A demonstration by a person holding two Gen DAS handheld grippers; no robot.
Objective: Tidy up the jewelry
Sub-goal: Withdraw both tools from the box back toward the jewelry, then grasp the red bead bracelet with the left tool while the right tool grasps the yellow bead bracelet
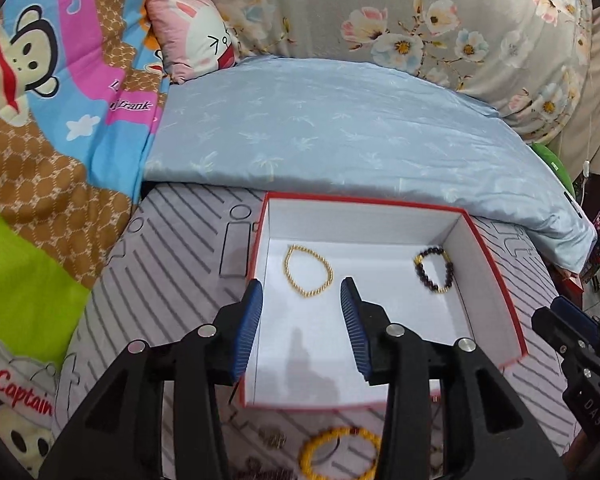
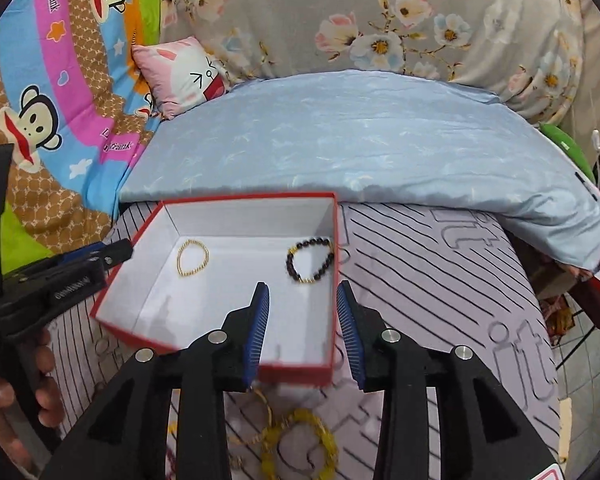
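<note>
A red box (image 1: 496,264) with a white inside lies on the striped grey cloth. Inside it a gold chain bracelet (image 1: 308,272) rests at the back left and a dark bead bracelet (image 1: 436,270) at the back right. My left gripper (image 1: 302,292) hovers open over the box's left half with nothing between its blue pads. In the right wrist view the same box (image 2: 140,330) holds the gold bracelet (image 2: 193,258) and the dark bracelet (image 2: 310,260); my right gripper (image 2: 302,294) stands open and empty over the box's right front corner.
A yellow bead bracelet (image 1: 338,450) and small loose pieces lie on the cloth in front of the box, seen as yellow beads (image 2: 300,440) in the right view. A folded blue quilt (image 1: 340,132) lies behind the box. A hand (image 2: 4,392) holds the left gripper's handle.
</note>
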